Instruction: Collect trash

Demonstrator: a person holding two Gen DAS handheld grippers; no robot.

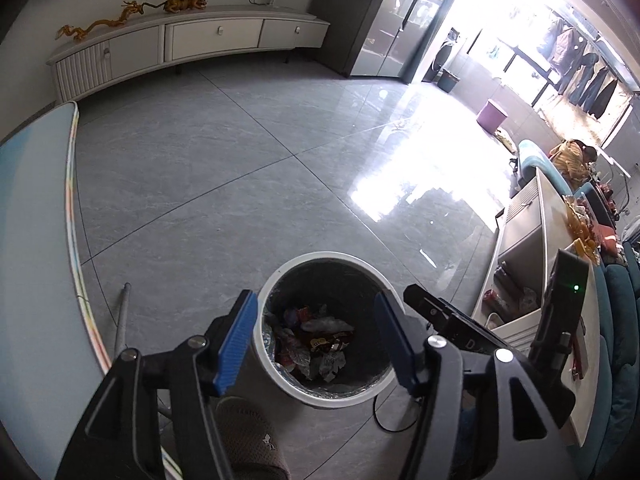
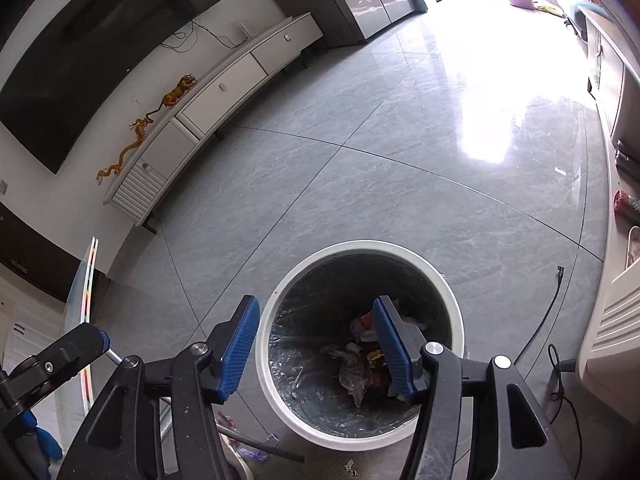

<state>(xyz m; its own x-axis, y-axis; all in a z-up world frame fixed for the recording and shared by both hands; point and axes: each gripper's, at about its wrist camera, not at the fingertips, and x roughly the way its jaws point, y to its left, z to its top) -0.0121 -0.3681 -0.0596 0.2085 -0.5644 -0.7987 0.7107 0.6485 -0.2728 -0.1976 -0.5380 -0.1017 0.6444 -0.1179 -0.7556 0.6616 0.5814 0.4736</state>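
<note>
A white round trash bin with a dark liner stands on the grey tiled floor; it also shows in the right wrist view. Crumpled wrappers lie at its bottom, also seen in the right wrist view. My left gripper is open and empty, held above the bin's mouth. My right gripper is open and empty, also above the bin. The right gripper's body shows in the left wrist view, and the left gripper's body shows at the lower left of the right wrist view.
A blue table edge is at the left. A white TV cabinet stands along the far wall. A white coffee table and teal sofa are at the right. A black cable lies on the floor. A slipper is below.
</note>
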